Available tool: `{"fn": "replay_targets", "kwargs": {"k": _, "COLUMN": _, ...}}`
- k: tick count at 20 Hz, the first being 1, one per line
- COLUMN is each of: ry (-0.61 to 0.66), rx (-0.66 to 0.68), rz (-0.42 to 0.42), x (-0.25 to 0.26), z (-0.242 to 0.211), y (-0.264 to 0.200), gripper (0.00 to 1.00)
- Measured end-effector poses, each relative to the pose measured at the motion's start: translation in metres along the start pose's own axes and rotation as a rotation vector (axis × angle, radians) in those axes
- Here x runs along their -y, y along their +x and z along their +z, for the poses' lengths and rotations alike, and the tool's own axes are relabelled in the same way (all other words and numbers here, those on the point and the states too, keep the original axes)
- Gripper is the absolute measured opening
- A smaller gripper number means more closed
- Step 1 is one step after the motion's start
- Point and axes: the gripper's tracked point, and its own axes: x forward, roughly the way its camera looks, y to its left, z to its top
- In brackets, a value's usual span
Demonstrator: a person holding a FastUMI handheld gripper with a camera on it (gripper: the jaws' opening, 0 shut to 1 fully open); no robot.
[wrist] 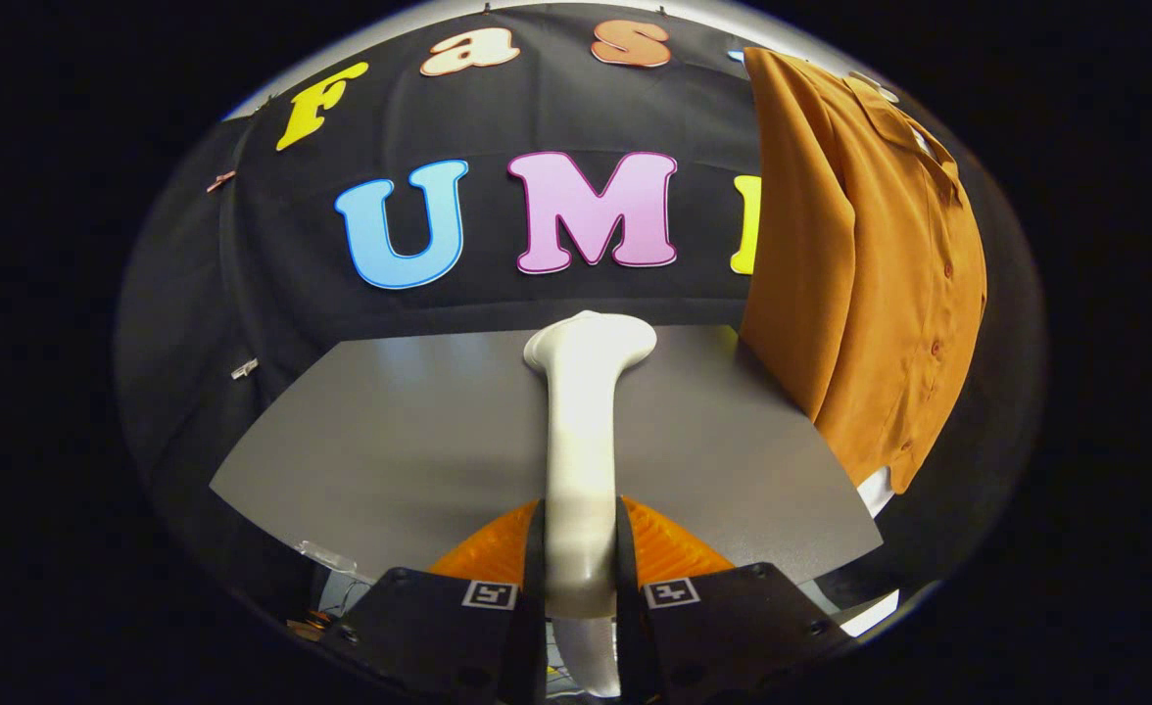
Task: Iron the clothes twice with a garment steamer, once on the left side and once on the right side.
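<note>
A white garment steamer [583, 431] runs forward from between my fingers, its handle clamped by both of them and its wide head pointing away over the grey table [390, 441]. My gripper [581, 563] is shut on that handle. An orange button-up shirt [865, 264] hangs against the black cloth wall, beyond the fingers and to the right of the steamer head. The steamer head is apart from the shirt, well to its left.
The grey table spreads under the steamer and reaches back to the black cloth wall. A small white piece [875, 487] shows below the shirt's hem at the table's right edge. A clear plastic bit [326, 558] lies at the table's near left edge.
</note>
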Motion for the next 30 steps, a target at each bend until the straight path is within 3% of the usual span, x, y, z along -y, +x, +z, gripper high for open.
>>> {"fn": "replay_targets", "kwargs": {"k": 1, "ry": -0.01, "rx": 0.005, "rz": 0.0, "x": -0.003, "z": -0.001, "y": 0.003, "gripper": 0.32}}
{"fn": "replay_targets", "kwargs": {"k": 2, "ry": -0.011, "rx": 0.006, "rz": 0.0, "x": -0.001, "z": -0.001, "y": -0.003, "gripper": 0.26}}
{"fn": "replay_targets", "kwargs": {"k": 9, "ry": -0.008, "rx": 0.058, "rz": -0.01, "x": 0.012, "z": -0.001, "y": -0.026, "gripper": 0.26}}
{"fn": "replay_targets", "kwargs": {"k": 20, "ry": -0.027, "rx": 0.391, "rz": -0.073, "x": 0.058, "z": 0.096, "y": -0.162, "gripper": 0.26}}
{"fn": "replay_targets", "kwargs": {"k": 30, "ry": -0.044, "rx": 0.689, "rz": -0.158, "x": 0.105, "z": 0.149, "y": -0.263, "gripper": 0.26}}
